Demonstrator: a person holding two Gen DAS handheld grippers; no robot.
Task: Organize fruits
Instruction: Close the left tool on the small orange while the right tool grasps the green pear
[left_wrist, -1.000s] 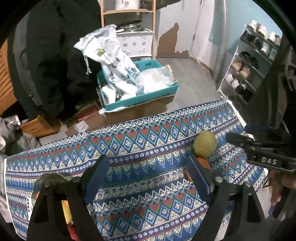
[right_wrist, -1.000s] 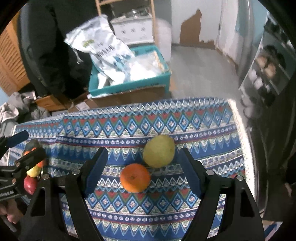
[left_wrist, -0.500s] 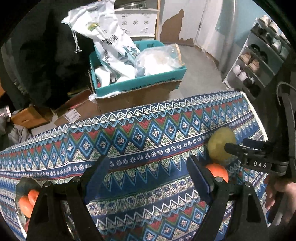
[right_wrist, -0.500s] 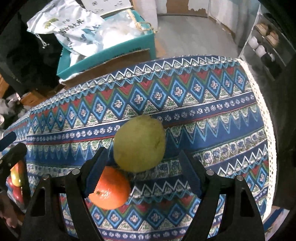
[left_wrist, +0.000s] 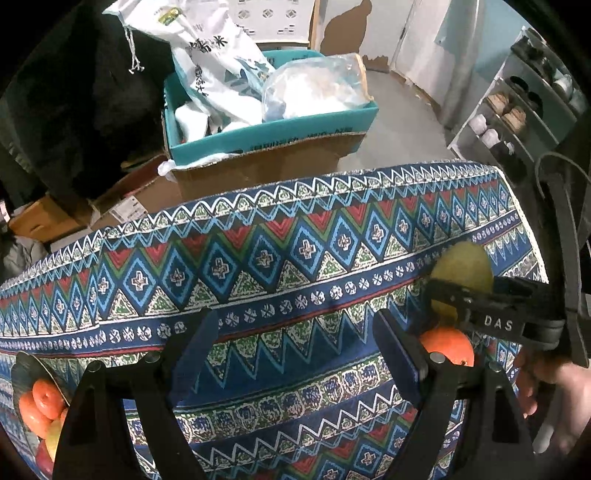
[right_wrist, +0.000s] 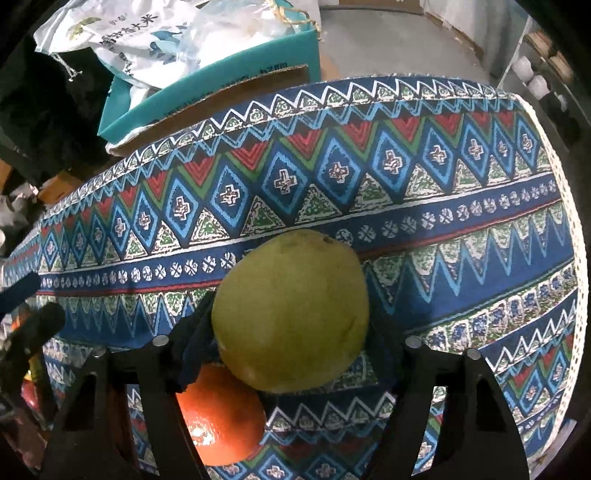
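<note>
A yellow-green pear (right_wrist: 291, 314) lies on the patterned tablecloth (right_wrist: 369, 177), touching an orange (right_wrist: 221, 417) just in front of it. My right gripper (right_wrist: 291, 325) has its jaws around the pear, fingers close to both sides; contact is not clear. In the left wrist view the pear (left_wrist: 461, 269) and orange (left_wrist: 448, 347) sit at the right, with the right gripper (left_wrist: 461, 291) over them. My left gripper (left_wrist: 291, 343) is open and empty above the cloth. A bowl (left_wrist: 26, 365) of several oranges and apples shows at the lower left.
Past the table's far edge stands a teal box (left_wrist: 273, 136) on cardboard, filled with white bags. A shoe rack (left_wrist: 517, 110) stands at the right. The cloth's right edge (right_wrist: 576, 258) is near the pear.
My right gripper has moved forward and down so the pear now sits between its fingers. My left gripper has shifted; the fruit bowl now shows at its lower left.
</note>
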